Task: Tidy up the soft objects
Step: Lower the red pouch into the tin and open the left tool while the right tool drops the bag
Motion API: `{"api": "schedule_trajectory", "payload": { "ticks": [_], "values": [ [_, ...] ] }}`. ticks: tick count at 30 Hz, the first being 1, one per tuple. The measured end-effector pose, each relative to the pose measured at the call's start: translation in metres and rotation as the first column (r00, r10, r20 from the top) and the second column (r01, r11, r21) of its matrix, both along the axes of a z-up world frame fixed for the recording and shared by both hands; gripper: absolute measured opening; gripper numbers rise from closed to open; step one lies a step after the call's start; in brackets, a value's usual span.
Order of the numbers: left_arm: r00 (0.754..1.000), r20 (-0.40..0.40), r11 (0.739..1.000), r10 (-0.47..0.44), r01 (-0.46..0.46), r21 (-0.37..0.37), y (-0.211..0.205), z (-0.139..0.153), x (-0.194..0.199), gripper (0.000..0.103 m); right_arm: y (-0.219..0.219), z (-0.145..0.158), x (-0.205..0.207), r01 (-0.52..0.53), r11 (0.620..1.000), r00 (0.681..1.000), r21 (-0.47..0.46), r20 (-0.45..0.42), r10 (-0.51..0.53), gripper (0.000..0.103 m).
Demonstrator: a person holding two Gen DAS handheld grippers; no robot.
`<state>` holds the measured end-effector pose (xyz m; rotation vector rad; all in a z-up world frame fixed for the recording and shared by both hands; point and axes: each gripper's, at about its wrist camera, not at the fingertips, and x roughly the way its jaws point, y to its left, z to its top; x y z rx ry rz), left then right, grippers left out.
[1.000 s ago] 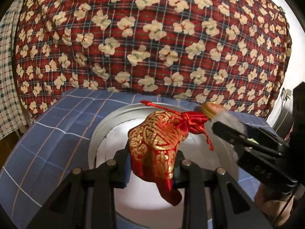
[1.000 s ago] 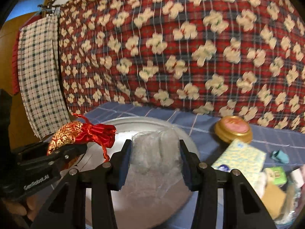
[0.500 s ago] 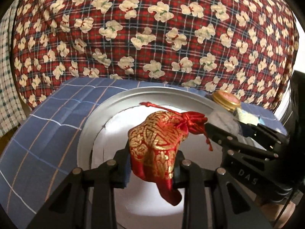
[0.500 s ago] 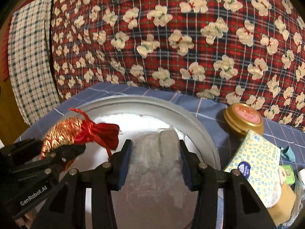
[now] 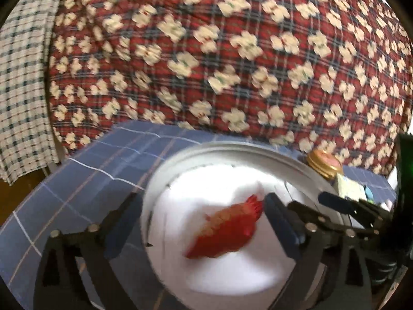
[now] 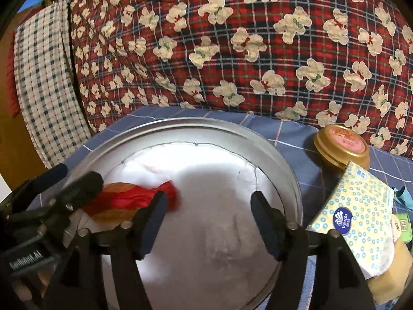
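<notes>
In the left wrist view, we are holding our left gripper (image 5: 198, 214) spread wide and gripping nothing. The red and gold brocade drawstring pouch (image 5: 227, 230) is lying, blurred, on the white lining inside the round grey metal tray (image 5: 232, 149). Half a second ago that pouch was pinched between these fingers, so we are judging it just released. The gold-lidded round tin (image 5: 324, 164) is sitting just beyond the tray's far right rim.

In the right wrist view, we are keeping our right gripper (image 6: 206, 206) released too. The translucent whitish soft bag (image 6: 222, 235) it was gripping earlier seems to be lying on the tray floor, faint against the lining. Right of the tray, the yellow dotted tissue pack (image 6: 356, 217) and the other small items beside it are waiting, so we are judging two things placed and several left.
</notes>
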<state>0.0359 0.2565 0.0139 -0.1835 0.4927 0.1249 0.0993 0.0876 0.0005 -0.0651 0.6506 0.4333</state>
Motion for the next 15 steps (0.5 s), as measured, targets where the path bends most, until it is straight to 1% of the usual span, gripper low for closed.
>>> {"api": "schedule_trajectory", "payload": {
  "ticks": [2, 8, 12, 15],
  "values": [
    [1.000, 0.017, 1.000, 0.018, -0.018, 0.000, 0.002, 0.003, -0.004, 0.102, -0.001, 0.001, -0.002, -0.015, 1.000, 1.000, 0.017, 0.002, 0.015, 0.077],
    [0.999, 0.029, 0.999, 0.043, -0.043, 0.005, 0.000, 0.007, -0.010, 0.102, 0.001, 0.005, -0.012, -0.046, 0.999, 0.999, 0.028, 0.029, 0.045, 0.077],
    [0.998, 0.053, 0.999, 0.043, -0.043, -0.003, -0.002, 0.012, -0.016, 0.102, -0.004, 0.008, -0.016, -0.090, 0.992, 0.996, 0.089, 0.020, 0.088, 0.077],
    [0.996, 0.072, 0.999, 0.045, -0.044, -0.004, -0.003, 0.018, -0.020, 0.102, -0.007, 0.013, -0.022, -0.108, 0.987, 0.993, 0.116, 0.052, 0.103, 0.077]
  ]
}}
